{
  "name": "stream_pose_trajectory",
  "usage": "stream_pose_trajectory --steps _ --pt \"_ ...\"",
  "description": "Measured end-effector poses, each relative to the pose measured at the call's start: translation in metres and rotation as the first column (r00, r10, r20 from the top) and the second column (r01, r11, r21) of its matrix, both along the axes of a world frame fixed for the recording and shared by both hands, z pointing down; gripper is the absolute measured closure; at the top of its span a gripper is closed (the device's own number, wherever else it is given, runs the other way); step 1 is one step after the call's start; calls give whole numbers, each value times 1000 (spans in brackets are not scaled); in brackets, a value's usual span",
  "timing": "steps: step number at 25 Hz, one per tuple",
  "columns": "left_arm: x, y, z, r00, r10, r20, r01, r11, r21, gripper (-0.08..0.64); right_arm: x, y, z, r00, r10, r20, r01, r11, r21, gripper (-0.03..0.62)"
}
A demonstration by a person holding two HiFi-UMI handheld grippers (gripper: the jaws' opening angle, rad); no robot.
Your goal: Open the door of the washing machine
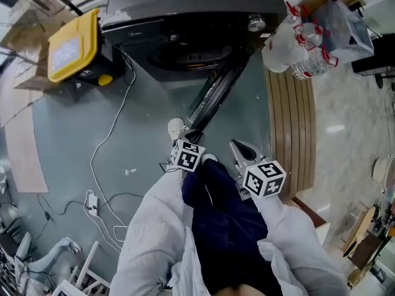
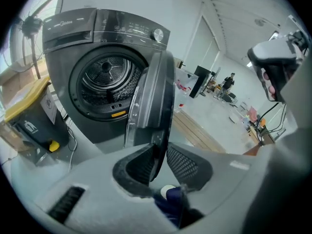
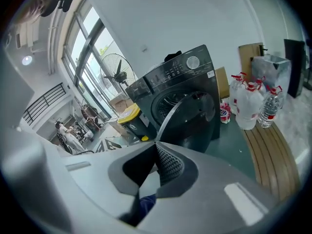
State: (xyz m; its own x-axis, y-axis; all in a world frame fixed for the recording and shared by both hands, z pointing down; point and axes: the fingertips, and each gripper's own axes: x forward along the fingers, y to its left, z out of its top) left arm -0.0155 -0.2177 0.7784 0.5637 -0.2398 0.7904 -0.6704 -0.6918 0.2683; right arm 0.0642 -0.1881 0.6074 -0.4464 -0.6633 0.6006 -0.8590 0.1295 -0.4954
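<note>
The dark grey front-loading washing machine (image 1: pixel 185 11) (image 2: pixel 68 38) (image 3: pixel 187 77) stands ahead of me. Its round door (image 1: pixel 216 94) (image 2: pixel 153 96) (image 3: pixel 192 108) is swung wide open towards me, and the drum (image 2: pixel 105 77) is bare. My left gripper (image 1: pixel 187 142) (image 2: pixel 160 147) hangs short of the door's free edge, jaws a narrow gap apart with nothing gripped; the door shows beyond the gap. To its right, my right gripper (image 1: pixel 237 145) (image 3: pixel 156 146) has its tips together and empty, pointing at the machine.
A yellow-lidded bin (image 1: pixel 74 45) (image 2: pixel 24 116) stands left of the machine. Large water bottles (image 1: pixel 296 42) (image 3: pixel 251 106) and a wooden slatted board (image 1: pixel 293 128) (image 3: pixel 268 150) lie to its right. White cables (image 1: pixel 105 159) trail over the floor at left. My shoe (image 1: pixel 176 128) is near the door.
</note>
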Motion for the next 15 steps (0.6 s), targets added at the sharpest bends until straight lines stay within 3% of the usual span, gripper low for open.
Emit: stream_pose_trajectory --steps 8,15 --pt "63 52 -6 997 41 -61 -44 997 -61 459 59 46 -1 990 139 -9 -139 990 8 584" --pt "116 83 -6 992 52 -117 -67 990 -126 456 120 94 8 960 280 -23 -280 960 -5 584"
